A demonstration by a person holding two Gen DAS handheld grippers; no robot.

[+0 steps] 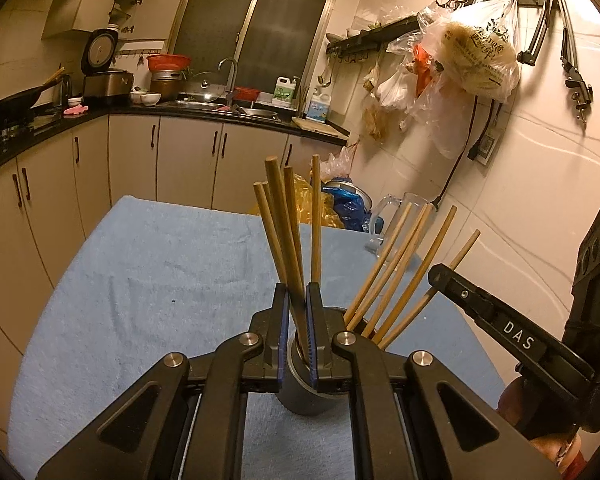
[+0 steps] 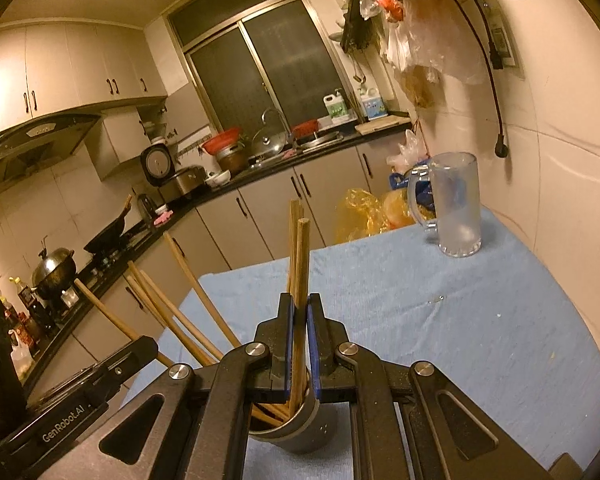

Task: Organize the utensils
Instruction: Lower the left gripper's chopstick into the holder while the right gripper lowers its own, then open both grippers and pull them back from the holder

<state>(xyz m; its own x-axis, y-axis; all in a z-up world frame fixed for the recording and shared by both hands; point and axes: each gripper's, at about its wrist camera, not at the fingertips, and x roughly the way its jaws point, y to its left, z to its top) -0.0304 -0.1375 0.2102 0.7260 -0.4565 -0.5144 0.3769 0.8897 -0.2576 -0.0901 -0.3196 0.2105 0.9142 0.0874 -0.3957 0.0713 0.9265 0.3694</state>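
1. I am clamping my left hand-held gripper (image 1: 297,304) on a chopstick bundle (image 1: 284,220), lowering its tips into the grey holder (image 1: 300,392) on the worktop (image 1: 140,280).
2. I am pinching more chopsticks (image 2: 299,264) in my right hand-held gripper (image 2: 300,316) over the same holder, so both bundles stand upright.

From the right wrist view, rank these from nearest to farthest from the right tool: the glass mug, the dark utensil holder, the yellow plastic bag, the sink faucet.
1. Dark utensil holder: directly under the right tool, on the blue cloth.
2. Glass mug: far right corner of the table.
3. Yellow plastic bag: just beyond the table's far edge.
4. Sink faucet: on the back counter under the window.
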